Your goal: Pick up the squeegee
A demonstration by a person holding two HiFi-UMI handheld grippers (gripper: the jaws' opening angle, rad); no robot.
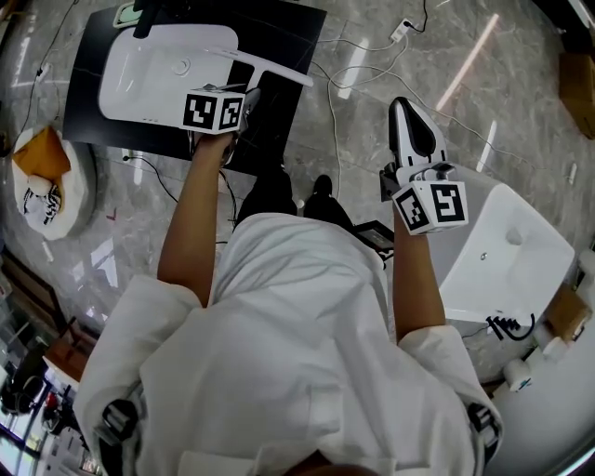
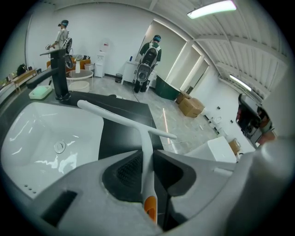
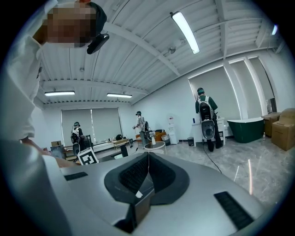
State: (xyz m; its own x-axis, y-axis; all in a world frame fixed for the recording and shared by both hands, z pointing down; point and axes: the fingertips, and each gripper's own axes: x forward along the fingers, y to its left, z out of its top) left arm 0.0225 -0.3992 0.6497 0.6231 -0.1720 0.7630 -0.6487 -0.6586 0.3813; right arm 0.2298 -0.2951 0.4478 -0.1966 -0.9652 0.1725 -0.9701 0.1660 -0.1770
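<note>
LIFT UNDER WAY: The left gripper is clamped tight on the white squeegee's handle, its blade out over the sink's right edge. The right gripper, jaws together, holds nothing. The pickup looks nearly complete; next, a steady lift clear.

Head view: the left gripper's grip is hidden under its marker cube, at the sink's near edge. I lose the squeegee handle under that cube. The faucet at the sink's far side is cut off by the frame top. Left gripper view: people beyond the sink are too small to make out.
</note>
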